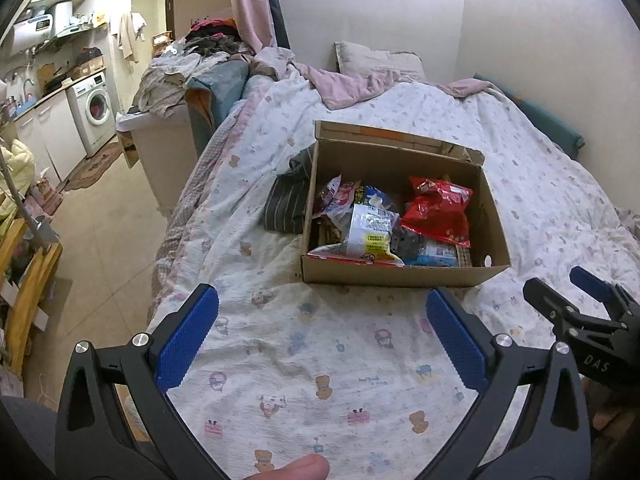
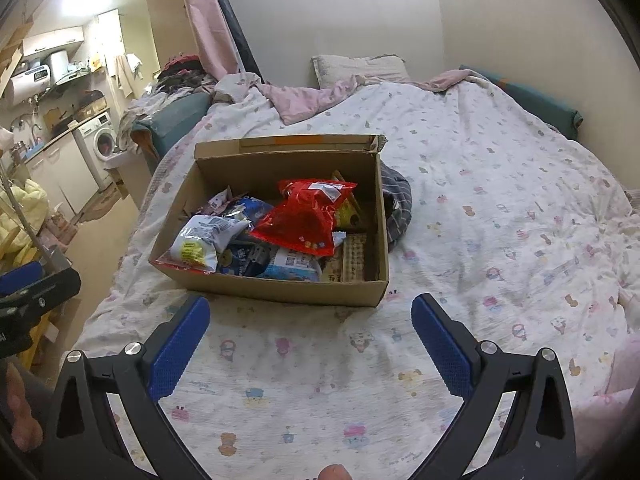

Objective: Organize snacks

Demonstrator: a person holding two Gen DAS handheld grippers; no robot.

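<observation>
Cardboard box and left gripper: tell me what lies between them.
Only bare printed bedsheet separates the open left gripper from the cardboard box, shown in the left wrist view.

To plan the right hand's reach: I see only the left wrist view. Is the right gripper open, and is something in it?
Observer: The right gripper is open; only the bedspread shows between its fingers.
Operator: What lies beyond the right wall of the cardboard box?
Observer: A striped cloth lies beside that wall.
Operator: Is anything behind the red bag?
Observer: A yellow packet, partly covered by the bag.
</observation>
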